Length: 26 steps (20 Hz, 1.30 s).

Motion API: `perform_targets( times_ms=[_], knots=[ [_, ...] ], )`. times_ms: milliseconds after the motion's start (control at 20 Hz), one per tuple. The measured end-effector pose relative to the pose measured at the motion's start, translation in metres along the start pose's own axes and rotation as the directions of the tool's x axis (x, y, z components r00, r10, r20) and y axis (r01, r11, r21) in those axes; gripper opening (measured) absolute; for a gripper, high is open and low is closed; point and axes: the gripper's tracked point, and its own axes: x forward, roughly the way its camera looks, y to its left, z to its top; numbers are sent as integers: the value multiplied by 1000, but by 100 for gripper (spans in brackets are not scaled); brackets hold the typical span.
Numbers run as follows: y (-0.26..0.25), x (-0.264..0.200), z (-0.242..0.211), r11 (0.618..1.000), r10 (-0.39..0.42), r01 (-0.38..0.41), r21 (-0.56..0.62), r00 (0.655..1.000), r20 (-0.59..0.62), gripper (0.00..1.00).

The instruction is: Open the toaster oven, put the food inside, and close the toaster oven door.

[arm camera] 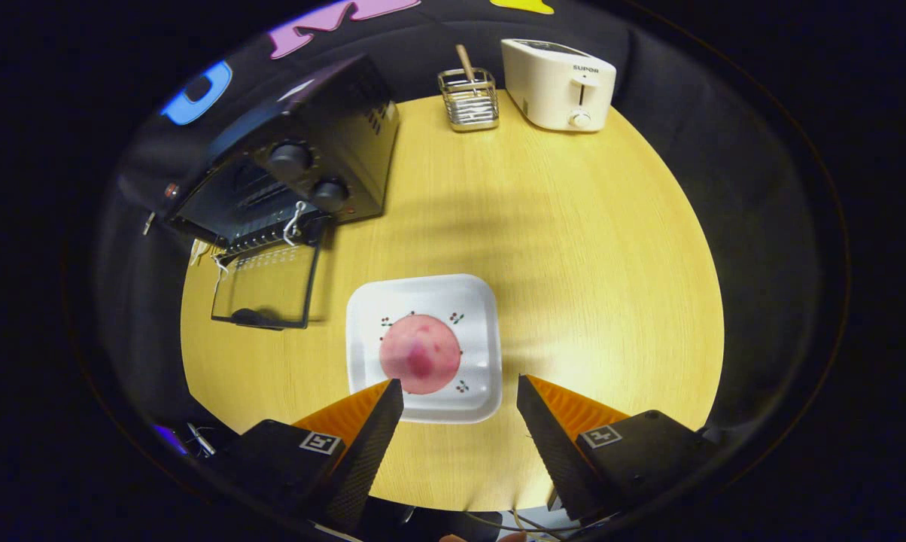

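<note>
A black toaster oven (295, 162) stands at the back left of the round wooden table (588, 256). Its glass door (266, 284) hangs fully down and open, flat toward the table. A pink round piece of food (421, 354) lies on a white square plate (474, 301) just ahead of my fingers. My gripper (459, 385) hovers above the plate's near edge, open, with nothing between its fingers. The left fingertip overlaps the plate's near left corner in the view.
A cream pop-up toaster (560, 84) stands at the table's far edge, with a wire utensil holder (468, 100) holding a wooden stick to its left. Bare tabletop stretches to the right of the plate. Black cloth surrounds the table.
</note>
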Motion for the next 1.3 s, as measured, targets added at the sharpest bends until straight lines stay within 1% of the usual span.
perform_targets(
  times_ms=[100,200,300,350,400,450,500,600,650,700,750,800,900,1050,1100,1200,1300],
  knots=[
    [-9,15,3,1000,2,-2,2,999,-37,99],
    [-14,29,4,1000,7,-9,-28,997,-78,99],
    [-17,42,5,999,10,-15,-49,995,-102,95],
    [-17,48,6,999,12,-18,-50,994,-108,91],
    [-17,54,7,999,12,-18,-51,994,-109,80],
    [-15,60,7,998,16,-22,-50,993,-117,73],
    [-14,62,5,998,21,-28,-53,991,-129,55],
    [-22,66,3,998,14,-24,-66,988,-155,27],
    [-22,64,3,997,31,-40,-58,987,-160,14],
    [-20,61,6,996,58,-67,-54,987,-152,11],
    [-20,64,1,995,82,-89,-35,984,-159,11],
    [-20,62,3,994,111,-112,0,982,-153,5],
    [-18,60,-1,982,180,-170,78,973,-147,5],
    [-12,50,-4,943,292,-268,197,950,-106,5],
    [-12,46,-7,927,318,-291,236,944,-86,5],
    [-11,37,-12,896,359,-328,301,932,-55,5],
    [-8,32,-16,870,381,-352,346,924,-19,5]
  ],
)
